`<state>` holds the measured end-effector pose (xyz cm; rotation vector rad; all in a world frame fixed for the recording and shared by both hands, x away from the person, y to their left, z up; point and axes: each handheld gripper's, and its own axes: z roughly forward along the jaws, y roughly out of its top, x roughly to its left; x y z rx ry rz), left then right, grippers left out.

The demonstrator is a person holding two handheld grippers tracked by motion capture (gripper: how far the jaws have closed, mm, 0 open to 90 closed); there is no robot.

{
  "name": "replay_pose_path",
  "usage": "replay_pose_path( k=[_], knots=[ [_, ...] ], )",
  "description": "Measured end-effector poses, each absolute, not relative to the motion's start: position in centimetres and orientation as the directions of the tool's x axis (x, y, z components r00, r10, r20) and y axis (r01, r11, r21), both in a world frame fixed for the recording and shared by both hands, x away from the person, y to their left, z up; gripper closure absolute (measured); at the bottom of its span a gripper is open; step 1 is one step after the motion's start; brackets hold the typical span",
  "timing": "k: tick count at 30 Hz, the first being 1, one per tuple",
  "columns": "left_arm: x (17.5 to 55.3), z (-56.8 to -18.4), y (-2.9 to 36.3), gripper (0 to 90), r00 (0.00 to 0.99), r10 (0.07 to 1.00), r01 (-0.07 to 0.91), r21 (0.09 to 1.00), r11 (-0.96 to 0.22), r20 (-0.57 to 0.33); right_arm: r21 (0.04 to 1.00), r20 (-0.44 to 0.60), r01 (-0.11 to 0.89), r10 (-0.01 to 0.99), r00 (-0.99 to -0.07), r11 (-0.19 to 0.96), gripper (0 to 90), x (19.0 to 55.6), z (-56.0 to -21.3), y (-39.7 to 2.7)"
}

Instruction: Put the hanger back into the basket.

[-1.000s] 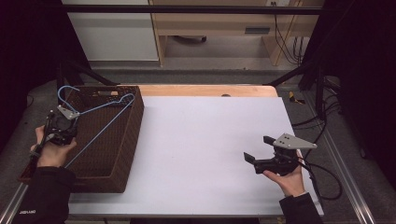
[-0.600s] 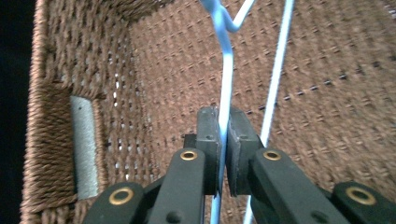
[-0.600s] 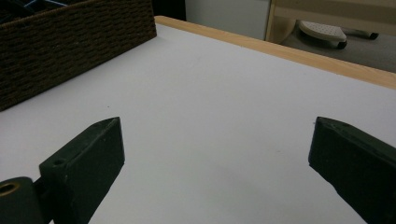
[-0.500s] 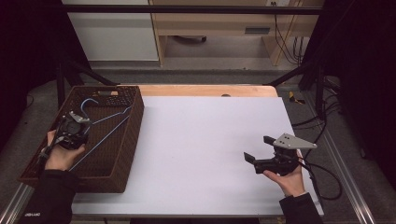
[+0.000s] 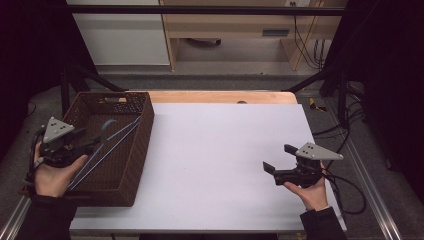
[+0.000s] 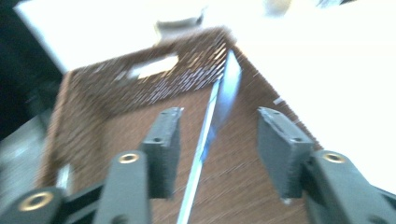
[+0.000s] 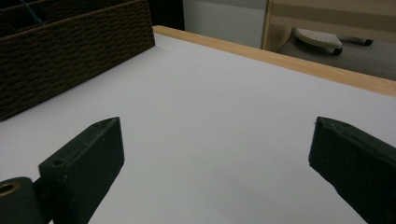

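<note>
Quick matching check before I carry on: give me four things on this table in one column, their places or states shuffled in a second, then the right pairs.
Things:
1. blue hanger
2. wicker basket
3. left gripper
4. right gripper

Places or states:
A. jaws wide apart over bare white tabletop
B. stands at the table's left edge
C. lies inside the basket, leaning on its wall
D. jaws have just been opening, a thin blue bar between them, untouched

Pairs: 1-C, 2-B, 3-D, 4-A

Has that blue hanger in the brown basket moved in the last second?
Yes. The blue hanger now lies lower in the wicker basket, its hook no longer above the far rim. The left gripper, jaws just opened, has released it.
</note>
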<state>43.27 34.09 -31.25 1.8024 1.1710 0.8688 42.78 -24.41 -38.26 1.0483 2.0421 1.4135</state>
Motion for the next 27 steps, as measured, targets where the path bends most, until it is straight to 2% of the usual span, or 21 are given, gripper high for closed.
replay_pose_path(
  k=[3,7,8,12,14,20,27],
  knots=[
    [41.9,-31.0,33.0,40.0,0.398,0.916,0.308,0.933,-0.186,0.051,0.926,0.064,0.33,0.788,-0.613,0.181,3.8,42.7,-38.2,-24.4],
    [40.4,-31.1,31.2,32.5,0.468,0.883,0.238,0.962,-0.131,0.005,0.928,0.064,0.327,0.788,-0.612,0.179,3.7,42.7,-38.2,-24.5],
    [40.1,-31.2,30.8,27.2,0.489,0.872,0.223,0.967,-0.121,-0.004,0.93,0.063,0.323,0.789,-0.611,0.176,3.7,42.7,-38.2,-24.5],
    [39.1,-31.8,29.1,20.8,0.54,0.842,0.181,0.976,-0.121,0.005,0.933,0.068,0.319,0.79,-0.609,0.166,3.6,42.6,-38.1,-24.6],
    [38.9,-32.3,28.3,14.2,0.559,0.829,0.181,0.976,-0.119,-0.003,0.935,0.069,0.315,0.789,-0.61,0.162,3.5,42.5,-38.0,-24.7],
    [39.2,-34.6,26.4,10.2,0.599,0.801,0.213,0.962,-0.171,0.01,0.937,0.069,0.311,0.789,-0.61,0.159,3.3,42.4,-38.1,-24.8],
    [39.6,-36.1,25.8,9.5,0.61,0.792,0.252,0.952,-0.173,-0.018,0.939,0.073,0.309,0.793,-0.605,0.15,3.3,42.2,-38.0,-24.8]
  ],
)
